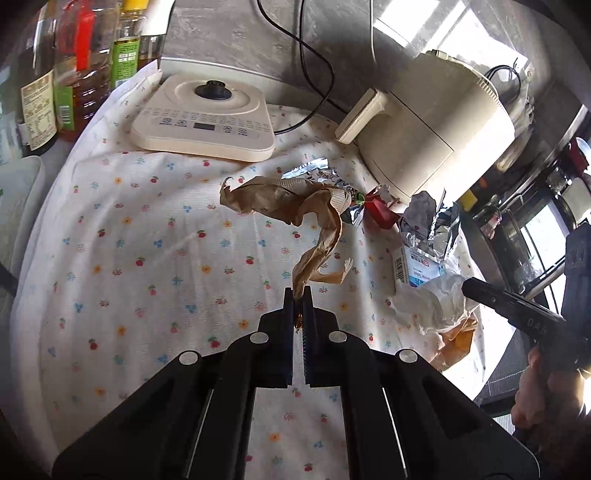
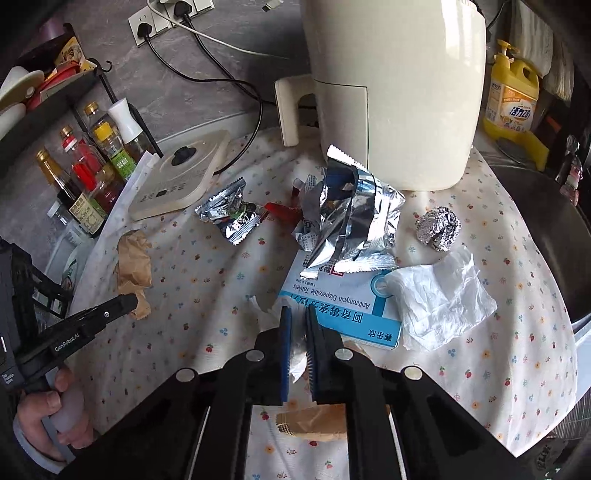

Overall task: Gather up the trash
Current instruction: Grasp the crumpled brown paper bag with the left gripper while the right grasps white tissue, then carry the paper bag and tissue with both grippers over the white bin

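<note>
Bright daylight from the right, window glare, sharp centres, dark fisheye-warped edges.

Grey marbled wall (image 2: pixel 207 107), wall sockets (image 2: pixel 147 22), floral tablecloth (image 1: pixel 147 258), bright window light (image 1: pixel 443 33)

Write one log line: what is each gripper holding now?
left gripper: shut on brown paper | right gripper: shut on white tissue | foil wrappers: on tablecloth
</note>
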`<move>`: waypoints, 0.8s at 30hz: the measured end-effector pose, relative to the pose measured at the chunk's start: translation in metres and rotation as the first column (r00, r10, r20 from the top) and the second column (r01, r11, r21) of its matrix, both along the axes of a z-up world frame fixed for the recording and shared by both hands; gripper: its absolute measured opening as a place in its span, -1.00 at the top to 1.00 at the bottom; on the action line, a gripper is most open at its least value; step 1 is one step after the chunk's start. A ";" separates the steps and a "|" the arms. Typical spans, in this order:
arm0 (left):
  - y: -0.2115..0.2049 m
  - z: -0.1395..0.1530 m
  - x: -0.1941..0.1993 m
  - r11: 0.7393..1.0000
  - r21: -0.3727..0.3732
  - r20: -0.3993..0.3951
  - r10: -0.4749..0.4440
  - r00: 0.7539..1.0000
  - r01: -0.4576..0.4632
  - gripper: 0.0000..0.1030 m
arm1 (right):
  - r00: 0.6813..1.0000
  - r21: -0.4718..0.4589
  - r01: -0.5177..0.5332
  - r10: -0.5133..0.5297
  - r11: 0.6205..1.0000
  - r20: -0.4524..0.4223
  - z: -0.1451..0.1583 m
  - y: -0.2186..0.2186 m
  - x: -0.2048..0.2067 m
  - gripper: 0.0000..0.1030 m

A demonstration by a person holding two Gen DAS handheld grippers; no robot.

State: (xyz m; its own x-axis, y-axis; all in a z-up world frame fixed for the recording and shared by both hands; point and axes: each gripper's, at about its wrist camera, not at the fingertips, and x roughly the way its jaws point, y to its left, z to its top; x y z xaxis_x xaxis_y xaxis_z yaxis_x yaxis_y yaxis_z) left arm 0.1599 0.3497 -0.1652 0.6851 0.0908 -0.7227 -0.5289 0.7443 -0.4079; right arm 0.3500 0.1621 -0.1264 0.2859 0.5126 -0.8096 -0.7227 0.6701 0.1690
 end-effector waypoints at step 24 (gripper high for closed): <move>-0.121 0.066 -0.054 0.994 0.106 0.082 0.029 0.996 -0.038 0.91 | 0.996 0.218 0.057 -0.070 0.974 0.051 0.075 -0.159 -0.020 0.88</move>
State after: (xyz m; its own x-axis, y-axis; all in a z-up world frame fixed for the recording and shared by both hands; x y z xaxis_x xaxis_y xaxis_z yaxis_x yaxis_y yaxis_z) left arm 0.1055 0.2288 -0.0995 0.7355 0.1891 -0.6506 -0.5234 0.7684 -0.3683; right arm 0.3303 0.0030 -0.0511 0.3670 0.6526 -0.6629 -0.6926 0.6674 0.2736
